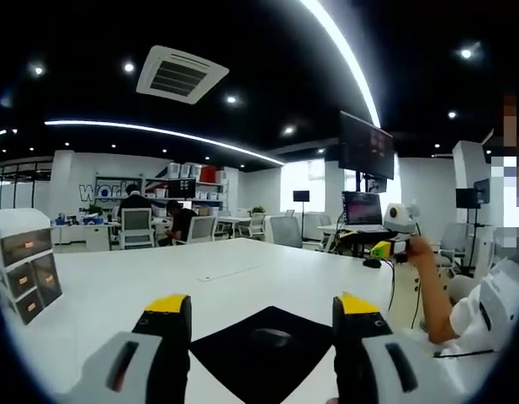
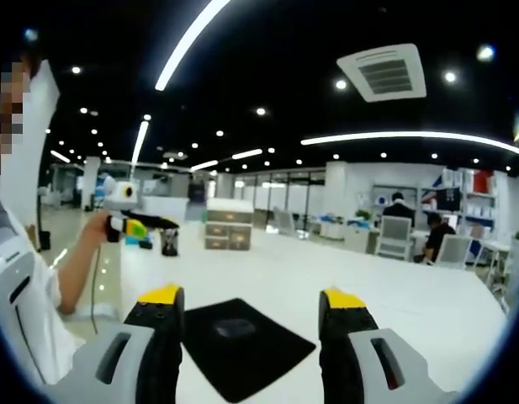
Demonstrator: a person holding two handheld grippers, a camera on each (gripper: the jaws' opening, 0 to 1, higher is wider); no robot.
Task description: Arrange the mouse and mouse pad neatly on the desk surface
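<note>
Both grippers (image 1: 263,316) raised, jaws apart

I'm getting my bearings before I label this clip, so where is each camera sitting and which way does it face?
Left gripper view: rides the left gripper, looking across the white desk at the mouse on its black mouse pad; jaws apart.
Right gripper view: rides the right gripper, facing the same pad; jaws apart.
Shared: desk, pad, mouse, drawer unit.

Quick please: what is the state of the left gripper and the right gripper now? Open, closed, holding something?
Left gripper: open, holding nothing, above the black mouse pad.
Right gripper: open, holding nothing; the mouse lies on the pad between its jaws.
</note>
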